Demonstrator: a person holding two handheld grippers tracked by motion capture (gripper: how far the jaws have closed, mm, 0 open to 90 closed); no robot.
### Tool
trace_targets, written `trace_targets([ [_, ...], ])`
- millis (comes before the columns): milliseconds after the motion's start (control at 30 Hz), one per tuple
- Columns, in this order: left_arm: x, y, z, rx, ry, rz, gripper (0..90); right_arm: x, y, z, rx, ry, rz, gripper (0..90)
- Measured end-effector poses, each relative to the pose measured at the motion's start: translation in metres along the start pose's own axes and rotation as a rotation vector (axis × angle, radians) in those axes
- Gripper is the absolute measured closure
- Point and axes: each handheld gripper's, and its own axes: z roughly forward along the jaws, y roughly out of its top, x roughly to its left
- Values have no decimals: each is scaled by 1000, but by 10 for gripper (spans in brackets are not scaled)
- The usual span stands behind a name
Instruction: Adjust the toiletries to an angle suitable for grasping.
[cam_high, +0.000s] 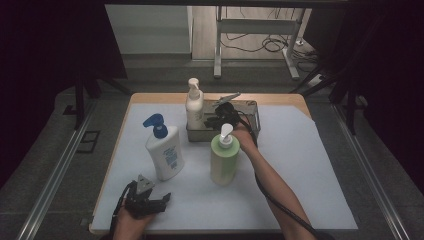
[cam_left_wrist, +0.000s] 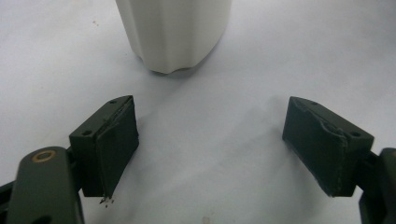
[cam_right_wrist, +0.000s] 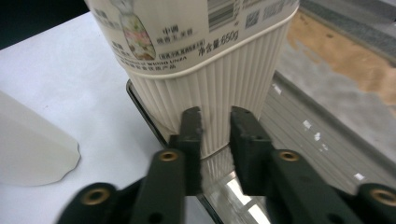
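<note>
A cream ribbed pump bottle (cam_high: 194, 107) stands in the left end of a metal tray (cam_high: 254, 114) at the back of the table. My right gripper (cam_high: 208, 121) reaches into the tray beside it. In the right gripper view the gripper (cam_right_wrist: 215, 135) has its jaws a narrow gap apart, tips just short of the cream bottle's (cam_right_wrist: 201, 56) ribbed base, with nothing between them. My left gripper (cam_high: 152, 192) rests near the front left edge. Seen from the left gripper view, that gripper (cam_left_wrist: 210, 140) stands wide open on the white sheet, facing the base of a white bottle (cam_left_wrist: 175, 32).
The white bottle with a blue pump (cam_high: 165, 150) stands left of centre. A green pump bottle (cam_high: 223, 160) stands in front of the tray, close to my right forearm. A white sheet (cam_high: 300, 170) covers the table. The tray's dark rim (cam_right_wrist: 141, 109) runs under the cream bottle.
</note>
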Motion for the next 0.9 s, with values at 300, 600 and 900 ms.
trace_targets([
  [300, 0, 0, 0, -1, 0, 0, 178, -1, 0, -21, -28, -3, -4, 453],
  [600, 0, 0, 0, -1, 0, 0, 178, 0, -5, -37, -44, -21, -11, 311],
  [900, 0, 0, 0, -2, 0, 0, 178, 0, -13, -56, -49, -43, -24, 291],
])
